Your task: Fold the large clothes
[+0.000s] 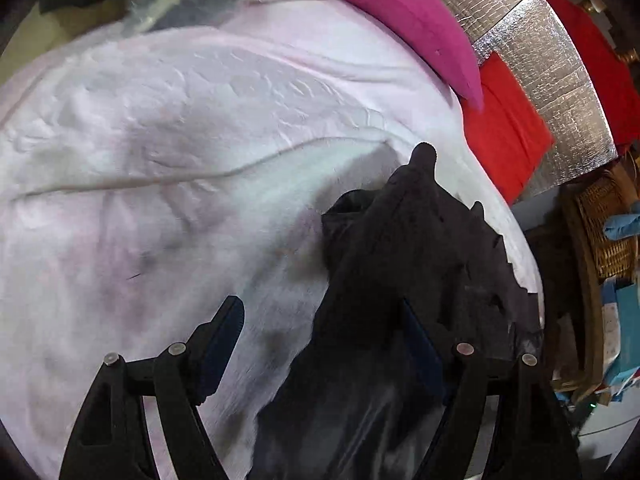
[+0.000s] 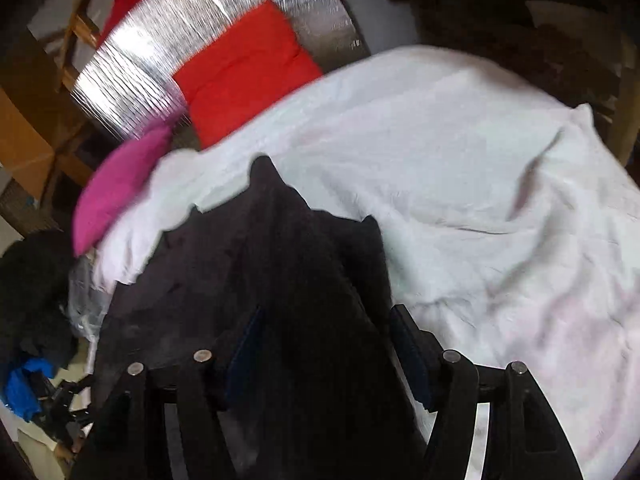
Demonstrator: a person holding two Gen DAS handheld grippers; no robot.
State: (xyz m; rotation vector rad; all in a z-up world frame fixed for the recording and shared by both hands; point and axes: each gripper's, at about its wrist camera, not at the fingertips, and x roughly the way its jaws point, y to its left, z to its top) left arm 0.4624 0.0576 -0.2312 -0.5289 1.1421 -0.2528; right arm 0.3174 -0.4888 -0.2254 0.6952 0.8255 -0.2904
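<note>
A dark garment [image 1: 400,264] lies bunched on a pale pink blanket [image 1: 180,128] that covers most of the left wrist view. From that camera the garment runs from 5 o'clock up toward 2 o'clock, ending in a narrow tip above the centre right. The left gripper [image 1: 320,344] stands wide open. Its left finger is over bare blanket at 7 o'clock, clear of the cloth. Its right finger is at 5 o'clock, with dark fabric around it; whether that pad touches the cloth cannot be told.

In the right wrist view the garment [image 2: 288,264] fills the lower middle, reaching from 6 o'clock up to a point near the centre, with the blanket [image 2: 480,152] spreading away to 3 o'clock. The right gripper [image 2: 328,344] has its jaws partly apart with the garment lying between them. The fabric is heaped against the left pad, while the right pad sits at the garment's edge; a firm pinch cannot be made out.

Beyond the blanket, a magenta cushion [image 1: 400,12] sits at 1 o'clock in the left view, a red cushion [image 1: 504,128] at 3 o'clock beside it, and a silver foil sheet [image 1: 552,80] behind both. A wicker basket [image 1: 608,224] stands at the far right.
</note>
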